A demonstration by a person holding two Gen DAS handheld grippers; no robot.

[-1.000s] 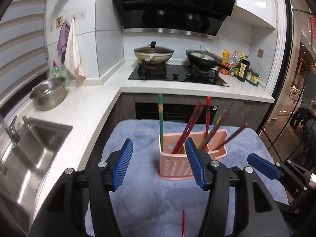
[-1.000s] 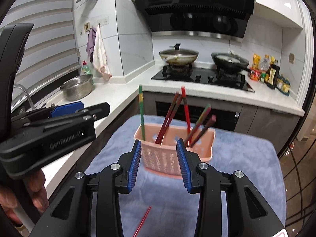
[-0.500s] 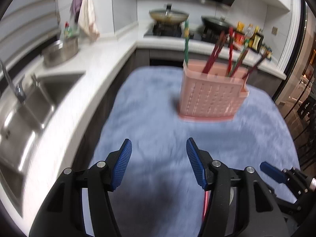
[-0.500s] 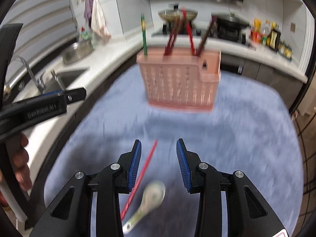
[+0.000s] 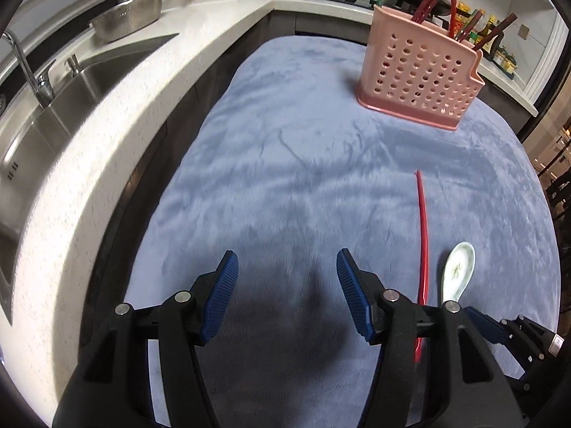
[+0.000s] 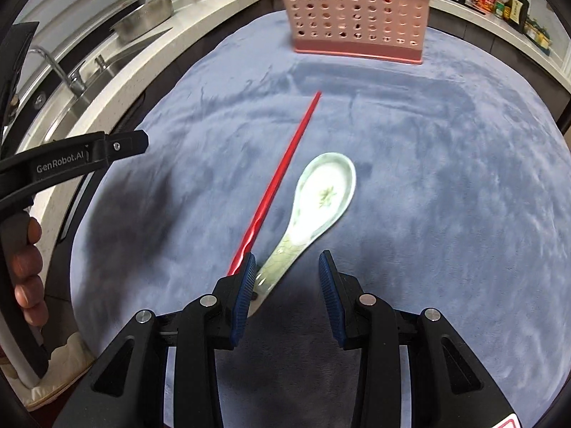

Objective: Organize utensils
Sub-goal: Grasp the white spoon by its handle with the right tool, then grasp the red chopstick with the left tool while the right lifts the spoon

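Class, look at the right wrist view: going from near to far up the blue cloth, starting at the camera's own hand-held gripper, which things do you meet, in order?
Right hand-held gripper → ceramic spoon → far tip of the red chopstick → pink utensil holder → bottles on the back counter.

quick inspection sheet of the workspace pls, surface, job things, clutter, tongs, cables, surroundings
surface: blue fleece cloth over the table
job's things: red chopstick and ceramic spoon lying side by side; pink holder upright with chopsticks
clutter: nothing seen
tongs: right tongs open over the spoon handle; left tongs open over bare cloth
cables: nothing seen
surroundings: sink, steel bowl, stove with pans, sauce bottles
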